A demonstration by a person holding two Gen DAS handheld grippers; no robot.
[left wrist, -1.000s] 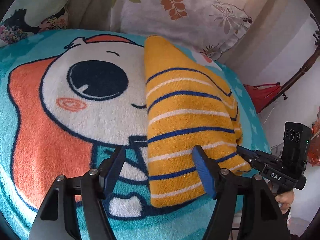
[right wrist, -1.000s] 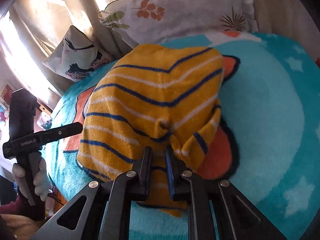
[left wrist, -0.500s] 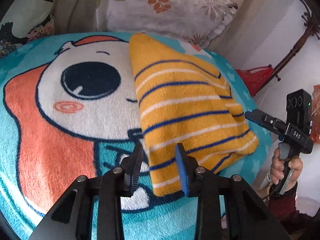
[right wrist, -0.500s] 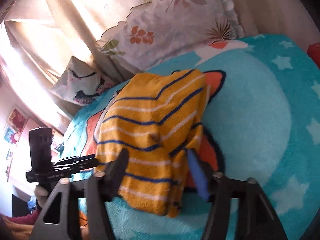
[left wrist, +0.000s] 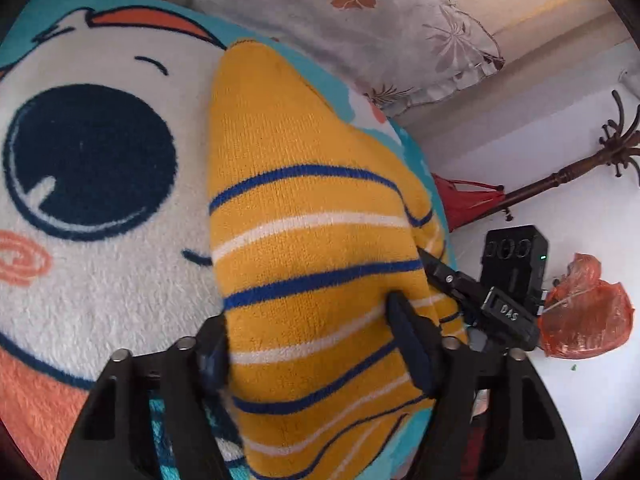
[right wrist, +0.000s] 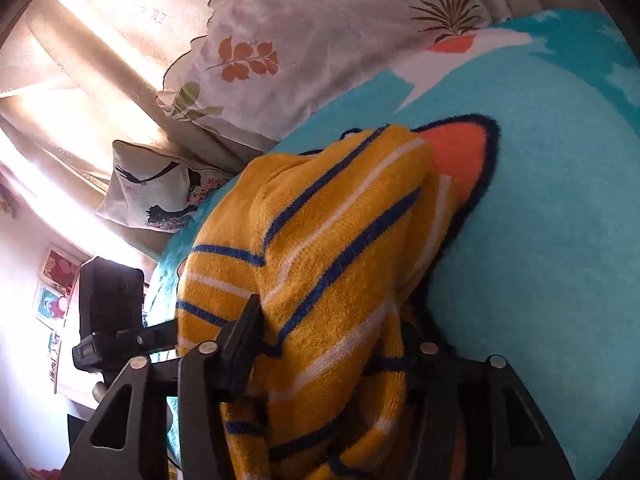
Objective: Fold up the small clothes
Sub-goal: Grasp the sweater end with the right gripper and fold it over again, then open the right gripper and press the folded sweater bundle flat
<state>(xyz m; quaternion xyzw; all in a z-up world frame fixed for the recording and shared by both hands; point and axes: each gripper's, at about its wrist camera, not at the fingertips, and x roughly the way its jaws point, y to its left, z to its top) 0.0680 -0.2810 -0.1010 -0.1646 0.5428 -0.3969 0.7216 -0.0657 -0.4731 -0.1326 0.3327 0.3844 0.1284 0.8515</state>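
Observation:
A folded yellow knit garment with blue and white stripes (left wrist: 316, 264) lies on a cartoon-print blanket (left wrist: 100, 240). My left gripper (left wrist: 312, 340) is open and straddles the garment's near end, one finger on each side. In the right wrist view the garment (right wrist: 332, 260) is bunched between the fingers of my right gripper (right wrist: 332, 344), which is open wide around its near edge; the right finger is mostly hidden by cloth. The right gripper also shows in the left wrist view (left wrist: 480, 296) at the garment's right edge.
Floral pillows (left wrist: 360, 28) lie along the far edge of the bed. A small printed pillow (right wrist: 156, 188) and curtains stand at the left. A wooden coat stand (left wrist: 580, 168) and an orange plastic bag (left wrist: 588, 312) are on the floor beyond the right edge.
Both grippers have moved forward onto the garment. The left gripper has opened wider and now straddles its end. The right gripper, which let go of the cloth earlier, now surrounds its edge.

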